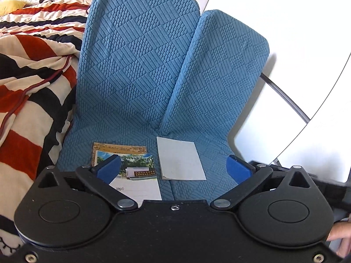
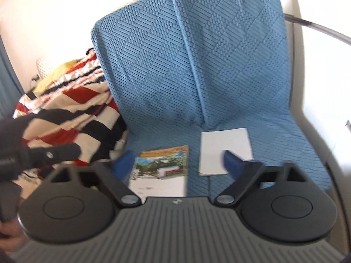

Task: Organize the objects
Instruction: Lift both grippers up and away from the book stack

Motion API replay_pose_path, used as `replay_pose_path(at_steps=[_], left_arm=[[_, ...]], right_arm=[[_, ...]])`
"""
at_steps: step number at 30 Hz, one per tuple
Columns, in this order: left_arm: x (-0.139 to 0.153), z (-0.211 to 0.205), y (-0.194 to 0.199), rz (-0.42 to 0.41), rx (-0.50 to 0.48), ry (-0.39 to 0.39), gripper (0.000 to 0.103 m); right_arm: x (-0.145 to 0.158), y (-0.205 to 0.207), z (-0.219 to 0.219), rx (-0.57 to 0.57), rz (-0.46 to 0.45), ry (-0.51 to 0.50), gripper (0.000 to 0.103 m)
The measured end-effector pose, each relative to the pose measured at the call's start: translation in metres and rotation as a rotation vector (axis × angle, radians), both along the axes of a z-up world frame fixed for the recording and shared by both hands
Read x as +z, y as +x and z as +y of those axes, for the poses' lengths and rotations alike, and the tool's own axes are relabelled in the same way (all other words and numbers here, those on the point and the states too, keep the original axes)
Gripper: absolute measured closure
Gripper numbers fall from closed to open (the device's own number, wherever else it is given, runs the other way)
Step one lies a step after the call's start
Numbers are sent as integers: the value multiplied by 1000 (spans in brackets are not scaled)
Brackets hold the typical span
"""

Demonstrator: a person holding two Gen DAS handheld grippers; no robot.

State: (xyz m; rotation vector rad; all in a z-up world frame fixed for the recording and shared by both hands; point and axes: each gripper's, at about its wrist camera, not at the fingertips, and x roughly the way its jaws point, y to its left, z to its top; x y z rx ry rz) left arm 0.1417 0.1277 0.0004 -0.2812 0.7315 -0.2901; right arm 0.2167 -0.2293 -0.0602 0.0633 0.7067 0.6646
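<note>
Both claws are wide apart and hold nothing — left claw (image 1: 173,167), right claw (image 2: 178,161). A photo card (image 1: 131,171) and grey card (image 1: 181,159) lie side by side on the blue seat (image 1: 131,65), striped blanket (image 1: 33,76) close by.

Two blue textured cushions (image 1: 140,50), standing side by side at the far end of the seat. Three flat paper items near their base: one plain white card (image 1: 181,159) on the right, and on the left one photo postcard (image 1: 137,171) overlapping one brownish card (image 1: 119,148) beneath it. One striped blanket (image 1: 33,83) in red, white and navy, bunched up at the left. Two grippers, each with two blue-padded fingers (image 1: 106,169).
</note>
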Motion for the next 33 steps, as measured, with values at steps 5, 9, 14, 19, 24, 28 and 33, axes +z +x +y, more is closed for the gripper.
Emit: replay_pose_path(at_steps=[5, 9, 14, 19, 24, 28, 33], left_arm=[[-1, -9, -11, -3, 1, 4, 1], [-3, -19, -19, -2, -5, 11, 1], [-8, -32, -26, 0, -11, 2, 1], [-13, -43, -32, 5, -22, 0, 1], [-17, -50, -30, 3, -39, 9, 1], [-26, -56, -22, 16, -42, 20, 1], [-42, -65, -7, 26, -42, 16, 1]], right_arm=[[-7, -5, -18, -38, 1, -10, 0], [-9, -7, -33, -53, 5, 1, 0], [-11, -12, -47, -55, -4, -2, 0], [-16, -12, -57, -52, -1, -10, 0], [-24, -8, -62, -64, -3, -9, 0], [-35, -2, -63, -66, 4, 2, 0], [-51, 13, -63, -82, 22, -2, 0]])
